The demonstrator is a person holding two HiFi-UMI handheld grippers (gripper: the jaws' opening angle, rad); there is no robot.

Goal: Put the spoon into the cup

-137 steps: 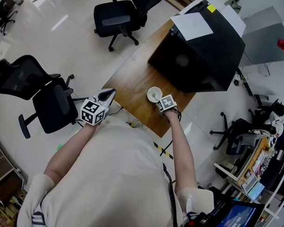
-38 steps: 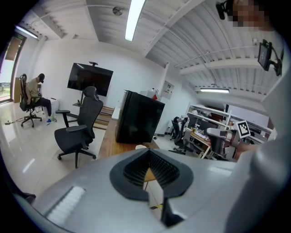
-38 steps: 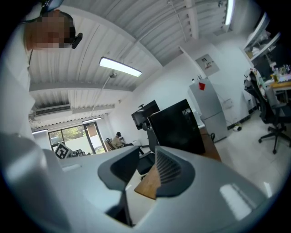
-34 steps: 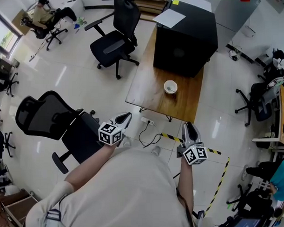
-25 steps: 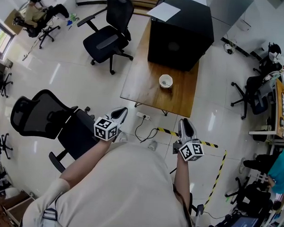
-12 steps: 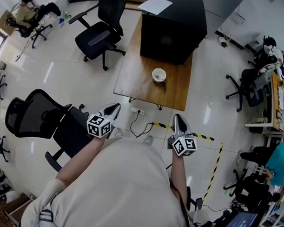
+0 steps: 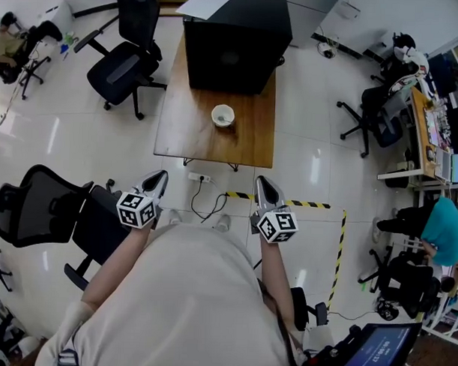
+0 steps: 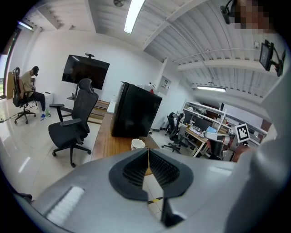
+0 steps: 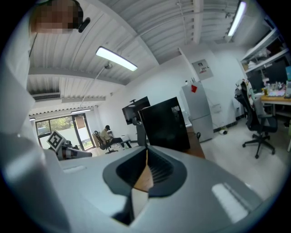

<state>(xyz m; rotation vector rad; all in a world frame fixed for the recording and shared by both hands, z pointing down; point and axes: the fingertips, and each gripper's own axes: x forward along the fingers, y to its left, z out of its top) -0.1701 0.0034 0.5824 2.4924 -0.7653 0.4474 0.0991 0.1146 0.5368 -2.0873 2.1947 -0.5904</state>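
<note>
Nearest is the person's pale shirt (image 7: 187, 305), with both forearms reaching forward from it. The left claw (image 7: 161, 175) hangs over the floor (image 7: 305, 144), well short of the tabletop (image 7: 187, 136). In the left gripper view its jaws are pressed together at the tips, with nothing between them. The right claw (image 7: 262, 180) is level with it on the other side. Its jaws are also closed and empty in the right gripper view. Each claw carries a marker cube just behind its jaws.

A black chair (image 7: 44, 209) stands just left of the left claw. A cable (image 7: 202, 196) lies on the floor between the claws, running towards the tabletop's near edge. A strip of yellow-and-black tape (image 7: 318, 205) runs right from the right claw and then turns back along the floor.

Beyond them, the brown wooden tabletop stretches away from the person. The white cup (image 7: 223, 115) stands upright on it, near the middle and well apart from both claws. A thin grey streak inside the cup looks like the spoon (image 7: 227, 120), though it is too small to be sure. Behind the cup, a big black box (image 7: 234, 43) fills the far end of the tabletop, with a white sheet (image 7: 204, 3) lying on top of it.

A second chair (image 7: 127, 62) stands left of the box. Other people sit at the far left and at the cluttered desks on the right.
</note>
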